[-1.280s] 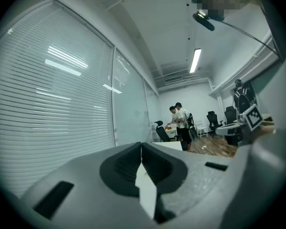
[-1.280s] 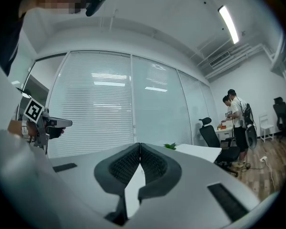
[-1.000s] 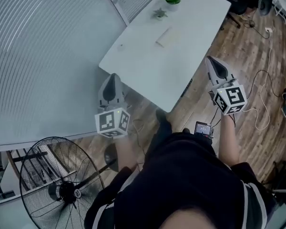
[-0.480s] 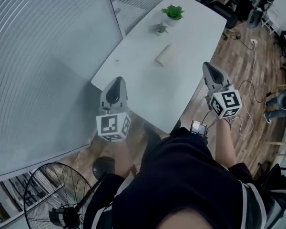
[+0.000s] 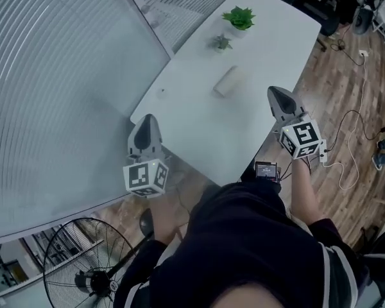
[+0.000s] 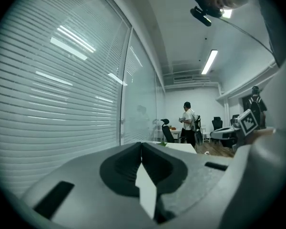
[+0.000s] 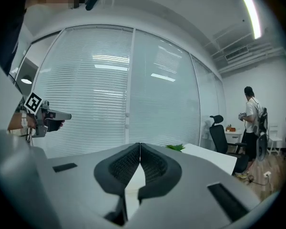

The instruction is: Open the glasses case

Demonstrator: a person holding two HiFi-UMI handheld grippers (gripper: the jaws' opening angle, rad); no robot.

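The pale, oblong glasses case point(image 5: 226, 81) lies on the white desk point(image 5: 199, 124), its seam too small to see. The left claw point(image 5: 147, 122) and right claw point(image 5: 274, 94) are both pressed together, empty.

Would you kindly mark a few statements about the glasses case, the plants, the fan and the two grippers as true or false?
1. The glasses case lies on the white table, touched by neither gripper. True.
2. The right gripper holds the case. False: its jaws are together on nothing, apart from the case.
3. A larger plant and a smaller plant stand on the table beyond the case. True.
4. The left gripper has its jaws wide apart. False: they are together, with nothing between them.
5. The fan stands on the table. False: it stands on the floor.
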